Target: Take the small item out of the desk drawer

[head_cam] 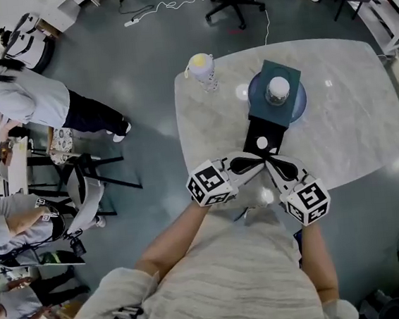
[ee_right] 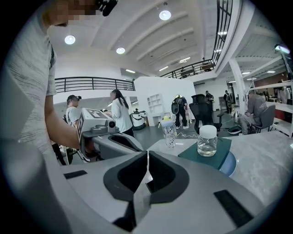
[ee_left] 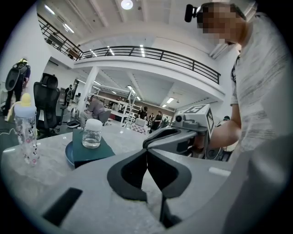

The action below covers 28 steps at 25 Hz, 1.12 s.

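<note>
Left gripper (ee_left: 147, 155): the jaws are closed, black pads meeting along one seam, with nothing between them. Right gripper (ee_right: 147, 160): the jaws are likewise closed pad to pad and empty. Each body is smooth grey plastic with dark, rounded jaw inserts and carries a white cube with black square markers. In the head view the two grippers angle inward, tips close together over the near part of the table (head_cam: 352, 125).

Just beyond the tips lies a flat, black, rectangular drawer (head_cam: 273, 128). It stands out from the near side of a box (head_cam: 278, 69) and points toward the person. Its long axis runs from the box to the table's near edge. A small white round spot (head_cam: 262, 142) shows on its near end. The views do not show whether this is the item or glare, so no heading for it can be given.

The box is dark teal, matt and square-cornered. It sits on a round blue plate (head_cam: 300, 106) near the table's middle. On the box stands an upright jar (head_cam: 277, 89) of clear glass with a white lid.

The tabletop is pale, glossy and marbled, with rounded corners. At its far left corner, well apart from the plate, stands an upright bottle (head_cam: 203, 70), clear and patterned, with a yellow top.

The floor is grey. Seated people and office chairs are beyond the table.
</note>
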Each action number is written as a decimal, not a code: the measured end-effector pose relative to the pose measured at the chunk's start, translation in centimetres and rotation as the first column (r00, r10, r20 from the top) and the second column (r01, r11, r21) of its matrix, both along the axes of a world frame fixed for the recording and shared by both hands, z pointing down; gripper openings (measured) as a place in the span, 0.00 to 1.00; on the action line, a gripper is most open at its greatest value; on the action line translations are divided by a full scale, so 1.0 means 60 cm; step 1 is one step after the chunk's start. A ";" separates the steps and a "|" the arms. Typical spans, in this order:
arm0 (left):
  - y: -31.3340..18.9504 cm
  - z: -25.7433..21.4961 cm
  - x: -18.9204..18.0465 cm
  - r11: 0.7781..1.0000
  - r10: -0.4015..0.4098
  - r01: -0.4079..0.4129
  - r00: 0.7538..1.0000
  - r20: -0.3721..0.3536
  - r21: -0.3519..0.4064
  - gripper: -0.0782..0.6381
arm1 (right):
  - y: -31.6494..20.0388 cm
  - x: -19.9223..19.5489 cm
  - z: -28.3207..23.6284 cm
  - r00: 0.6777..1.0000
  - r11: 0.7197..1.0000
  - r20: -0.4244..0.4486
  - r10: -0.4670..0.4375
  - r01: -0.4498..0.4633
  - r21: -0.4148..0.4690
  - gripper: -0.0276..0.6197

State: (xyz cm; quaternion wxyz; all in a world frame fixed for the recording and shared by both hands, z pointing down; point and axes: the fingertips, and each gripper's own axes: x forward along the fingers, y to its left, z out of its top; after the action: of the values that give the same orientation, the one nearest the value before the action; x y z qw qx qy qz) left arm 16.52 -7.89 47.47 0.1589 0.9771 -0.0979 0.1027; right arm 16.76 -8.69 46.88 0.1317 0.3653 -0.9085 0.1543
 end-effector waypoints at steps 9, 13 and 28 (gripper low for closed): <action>-0.031 0.051 -0.011 0.998 0.038 -0.036 0.998 0.043 -0.051 0.13 | -0.032 -0.011 0.051 0.999 0.998 -0.008 0.042 -0.042 -0.055 0.06; -0.043 0.070 -0.020 0.995 0.069 -0.065 0.996 0.052 -0.075 0.13 | -0.045 -0.018 0.069 0.996 0.993 -0.024 0.088 -0.090 -0.081 0.06; -0.057 0.127 -0.031 0.977 0.159 -0.150 0.986 0.053 -0.151 0.13 | -0.068 -0.012 0.131 0.970 0.966 -0.152 0.189 -0.212 -0.150 0.20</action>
State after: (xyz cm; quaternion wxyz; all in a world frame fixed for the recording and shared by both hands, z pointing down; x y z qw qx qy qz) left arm 14.64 -11.28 55.11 0.2187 0.9635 -0.0188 0.1534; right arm 16.02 -12.79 54.72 0.2068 0.4531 -0.8398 0.2162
